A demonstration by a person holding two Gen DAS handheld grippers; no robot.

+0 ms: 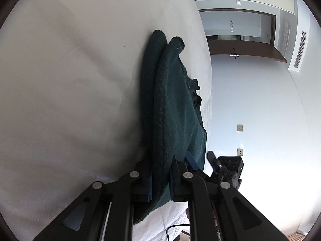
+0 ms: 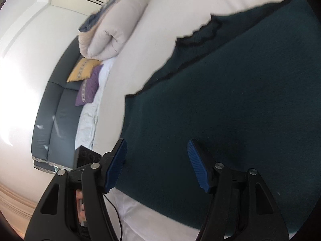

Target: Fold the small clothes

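White bed under pale walls; folded duvet, yellow and purple cushions at grey headboard. Dark green garment spread on bed. Left gripper jaws pinching garment's doubled edge; right gripper jaws spread over it.

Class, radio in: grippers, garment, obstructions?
Left gripper shut on dark green garment. Right gripper open over it. White bed underneath; nothing obstructing.

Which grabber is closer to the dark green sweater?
Left. The left gripper is shut on the dark green sweater's edge, touching it. The right gripper is open just over the sweater, not pinching it.
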